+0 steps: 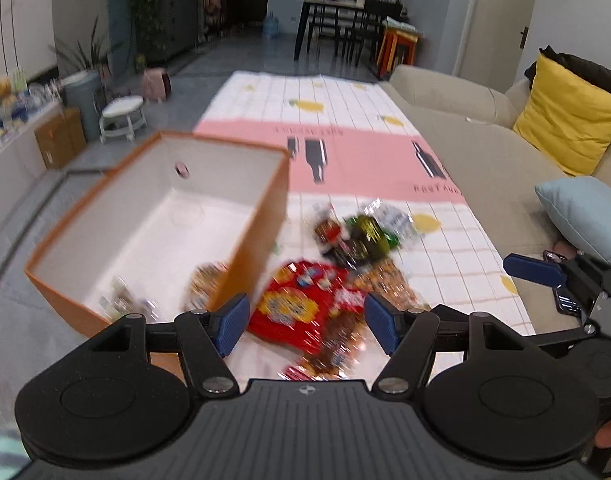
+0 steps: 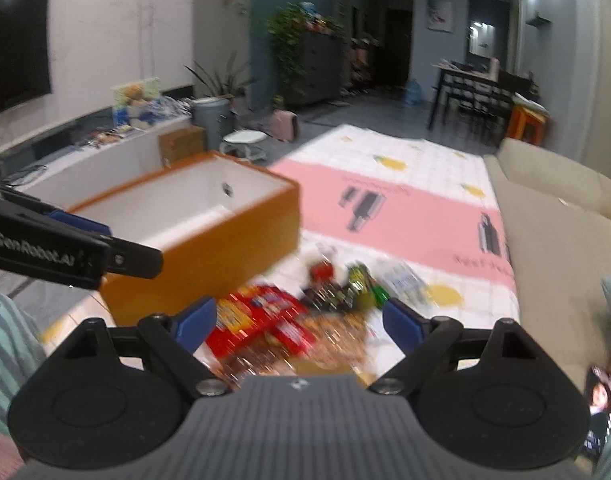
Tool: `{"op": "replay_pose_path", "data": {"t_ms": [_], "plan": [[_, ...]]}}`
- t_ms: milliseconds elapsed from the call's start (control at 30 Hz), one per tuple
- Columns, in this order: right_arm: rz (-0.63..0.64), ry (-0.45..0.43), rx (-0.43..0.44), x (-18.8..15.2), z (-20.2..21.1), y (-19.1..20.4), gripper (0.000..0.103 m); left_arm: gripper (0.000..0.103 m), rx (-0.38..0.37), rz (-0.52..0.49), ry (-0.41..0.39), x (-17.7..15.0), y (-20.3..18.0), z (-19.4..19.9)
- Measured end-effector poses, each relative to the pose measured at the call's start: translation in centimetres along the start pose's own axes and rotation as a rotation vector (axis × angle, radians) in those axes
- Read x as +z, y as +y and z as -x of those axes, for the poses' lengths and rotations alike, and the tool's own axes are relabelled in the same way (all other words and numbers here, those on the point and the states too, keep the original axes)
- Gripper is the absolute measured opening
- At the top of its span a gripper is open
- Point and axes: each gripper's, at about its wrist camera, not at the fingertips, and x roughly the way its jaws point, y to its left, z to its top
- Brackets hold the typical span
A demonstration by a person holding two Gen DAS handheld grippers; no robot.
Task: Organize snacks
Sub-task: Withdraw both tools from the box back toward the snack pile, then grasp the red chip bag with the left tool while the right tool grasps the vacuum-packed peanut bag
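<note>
An orange box with a white inside (image 1: 265,200) stands on a patterned cloth (image 1: 365,160); a few small snack packs (image 1: 125,300) lie in its near corner. A pile of snacks lies beside it: a red bag (image 1: 297,304), a dark and green pack (image 1: 365,236) and brown packs (image 1: 389,280). My left gripper (image 1: 307,322) is open and empty above the red bag. My right gripper (image 2: 299,326) is open and empty above the same pile (image 2: 265,320), with the box (image 2: 209,240) to its left. Both views are blurred.
A beige sofa (image 1: 485,152) with a yellow cushion (image 1: 565,116) and a pale blue cushion (image 1: 581,212) runs along the right. A phone (image 2: 601,404) lies on the sofa. The other gripper's arm (image 2: 65,248) crosses the left of the right wrist view.
</note>
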Motion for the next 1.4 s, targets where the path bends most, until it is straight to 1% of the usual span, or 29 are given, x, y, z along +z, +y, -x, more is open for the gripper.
{"op": "replay_pose_path", "data": {"t_ms": [100, 267, 367, 467, 667, 733, 800, 933, 1167, 1333, 1400], "plan": [[-0.008, 0.039, -0.041, -1.7, -0.9, -0.8, 0.086, 0.077, -0.005, 0.007, 0.038, -0.9, -0.4, -1.4], [-0.034, 0.101, -0.071, -3.5, -2.9, -2.6, 0.082, 0.077, 0.005, 0.002, 0.095, -2.5, -1.0, -3.3], [-0.055, 0.135, -0.064, -4.3, -4.1, -3.4, 0.082, 0.077, 0.014, 0.017, 0.123, -3.0, -0.9, -4.5], [-0.073, 0.164, -0.051, -4.8, -5.2, -3.7, 0.082, 0.077, 0.023, 0.028, 0.132, -3.2, -0.9, -5.6], [-0.059, 0.187, -0.034, -4.8, -7.6, -3.5, 0.082, 0.077, 0.072, -0.074, 0.124, -2.1, -2.0, -8.1], [-0.060, 0.193, -0.029, -4.6, -8.4, -3.5, 0.082, 0.077, 0.092, -0.099, 0.136, -1.4, -2.1, -9.3], [-0.061, 0.197, -0.023, -4.4, -9.3, -3.7, 0.082, 0.077, 0.112, -0.107, 0.153, -0.8, -2.1, -10.3], [-0.049, 0.204, -0.017, -3.8, -11.1, -3.9, 0.082, 0.077, 0.122, -0.127, 0.175, -0.1, -2.2, -11.8], [-0.053, 0.249, 0.007, -4.1, -14.1, -4.0, 0.082, 0.077, 0.152, -0.159, 0.217, 0.2, -2.7, -14.1], [-0.075, 0.283, 0.011, -4.7, -14.8, -4.3, 0.082, 0.076, 0.179, -0.204, 0.239, -0.2, -3.0, -15.5], [-0.092, 0.296, 0.011, -4.8, -14.8, -4.7, 0.079, 0.076, 0.189, -0.216, 0.248, -0.4, -3.1, -16.0]]}}
